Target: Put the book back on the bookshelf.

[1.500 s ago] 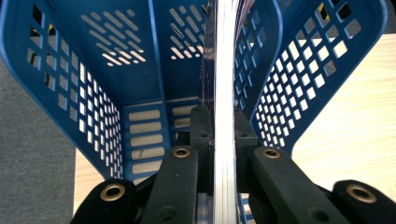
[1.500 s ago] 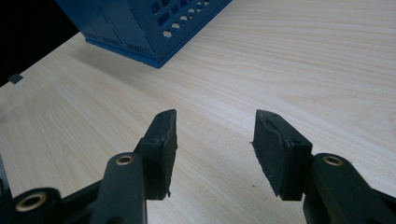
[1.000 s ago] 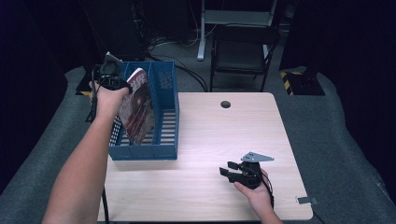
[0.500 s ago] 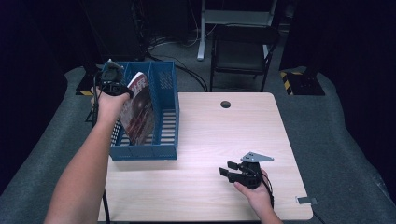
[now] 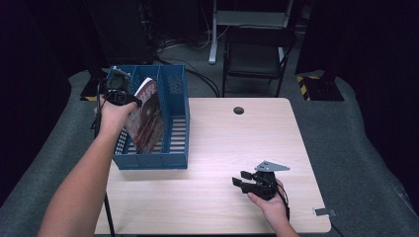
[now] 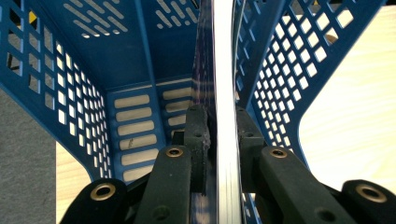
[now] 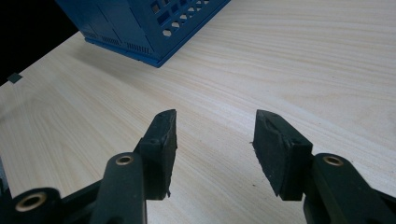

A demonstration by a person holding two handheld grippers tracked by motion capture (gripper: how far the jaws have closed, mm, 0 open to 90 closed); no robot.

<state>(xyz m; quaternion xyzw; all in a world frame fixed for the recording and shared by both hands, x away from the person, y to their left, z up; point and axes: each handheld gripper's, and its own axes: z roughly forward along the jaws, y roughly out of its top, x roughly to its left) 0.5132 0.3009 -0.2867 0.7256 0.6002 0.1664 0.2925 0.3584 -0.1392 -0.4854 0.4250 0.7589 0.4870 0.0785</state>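
Note:
A blue slotted file basket (image 5: 176, 94) stands at the table's left side. Inside it a magazine (image 5: 148, 118) with a dark red cover stands on edge, leaning left. My left gripper (image 5: 132, 100) is at the magazine's top edge and shut on it. In the left gripper view the black pads (image 6: 198, 135) press both sides of the magazine's thin edge (image 6: 223, 70), with the basket's walls (image 6: 70, 70) around it. My right gripper (image 5: 240, 181) rests near the table's front right, open, nothing between its jaws (image 7: 215, 135).
The wooden table (image 5: 222, 133) has a round cable hole (image 5: 238, 110) near its far edge. The basket's corner (image 7: 140, 23) lies ahead of my right gripper. A black chair (image 5: 257, 54) and cables stand behind the table. Grey floor surrounds it.
My left hand has barely shifted, still holding the magazine in the basket. The right hand has not moved.

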